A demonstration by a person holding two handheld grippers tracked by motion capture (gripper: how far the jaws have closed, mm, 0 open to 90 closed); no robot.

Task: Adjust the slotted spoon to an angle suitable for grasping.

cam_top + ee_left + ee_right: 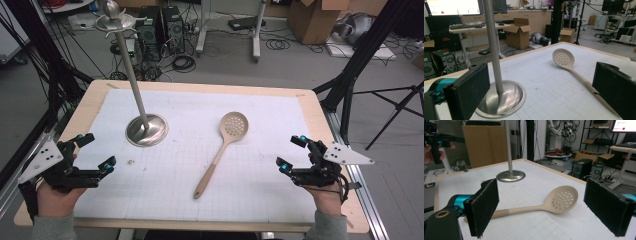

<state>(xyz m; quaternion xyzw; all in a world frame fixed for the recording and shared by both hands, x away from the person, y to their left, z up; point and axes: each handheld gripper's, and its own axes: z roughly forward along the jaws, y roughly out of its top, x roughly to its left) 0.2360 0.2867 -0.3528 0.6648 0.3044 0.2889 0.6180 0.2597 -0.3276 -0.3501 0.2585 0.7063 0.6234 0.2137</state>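
Beige slotted spoon (pixel 220 150), lying flat mid-table, perforated bowl farthest, untouched

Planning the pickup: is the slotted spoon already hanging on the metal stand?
No, the slotted spoon lies flat on the white mat, apart from the metal stand.

Your left gripper (pixel 95 150) and right gripper (pixel 291 153) hover with jaws apart, flanking the slotted spoon (pixel 220 150) beside the metal stand (pixel 146 129).
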